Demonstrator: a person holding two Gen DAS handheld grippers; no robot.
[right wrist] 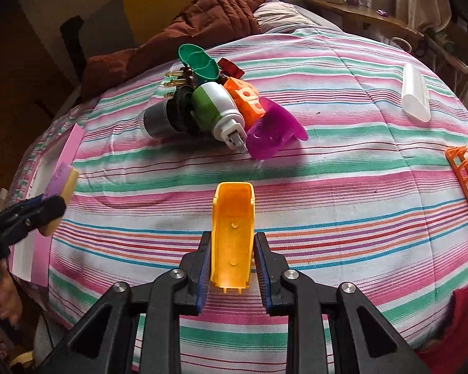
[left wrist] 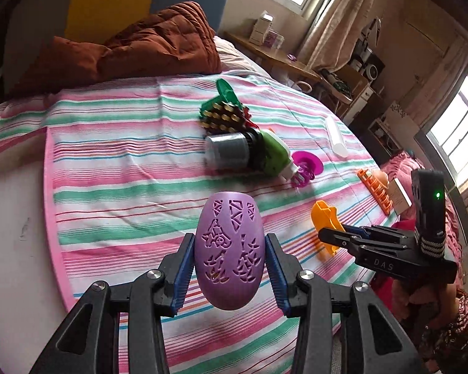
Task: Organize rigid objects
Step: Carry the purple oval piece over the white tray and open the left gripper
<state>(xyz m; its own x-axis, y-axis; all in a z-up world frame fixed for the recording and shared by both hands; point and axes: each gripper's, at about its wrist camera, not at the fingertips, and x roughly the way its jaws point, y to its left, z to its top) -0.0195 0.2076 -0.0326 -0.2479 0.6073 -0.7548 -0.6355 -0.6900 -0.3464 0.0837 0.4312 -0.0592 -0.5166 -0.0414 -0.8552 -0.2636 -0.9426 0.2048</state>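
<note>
The purple egg-shaped shell (left wrist: 229, 251), w/ cut-out patterns, sat upright btwn the blue pads of the left gripper (left wrist: 229, 249), clamped on both sides & held above the striped bedspread (left wrist: 115, 168); in the right wrist view only its purple-and-cream edge (right wrist: 64, 184) showed at the far left, in that same gripper (right wrist: 51, 210). The yellow scoop-like piece (right wrist: 234, 237), open side up, was pinched btwn the pads of the right gripper (right wrist: 232, 249), jaws close together on its narrow body, also over the bedspread (right wrist: 343, 205); from the left wrist view the piece (left wrist: 326, 222) stuck out past the right gripper's tips (left wrist: 324, 233). Farther up the bed lay a pile of objs touching each other: a grey cylinder (left wrist: 226, 151), a green-and-white bottle-like piece (left wrist: 273, 154), a magenta piece (left wrist: 307, 162), a green dish (right wrist: 199, 62) on top, an orange block (right wrist: 246, 99) & a cluster of brown-gold pegs (left wrist: 223, 118). Well apart to the right lay a white tube (right wrist: 416, 93), & near the bed's right edge an orange rack (left wrist: 376, 191). Behind the pile: a rust-brown quilt (left wrist: 146, 43), bunched at the head of the bed. A wooden shelf (left wrist: 265, 50) w/ boxes stood by the curtain (left wrist: 333, 18).
</note>
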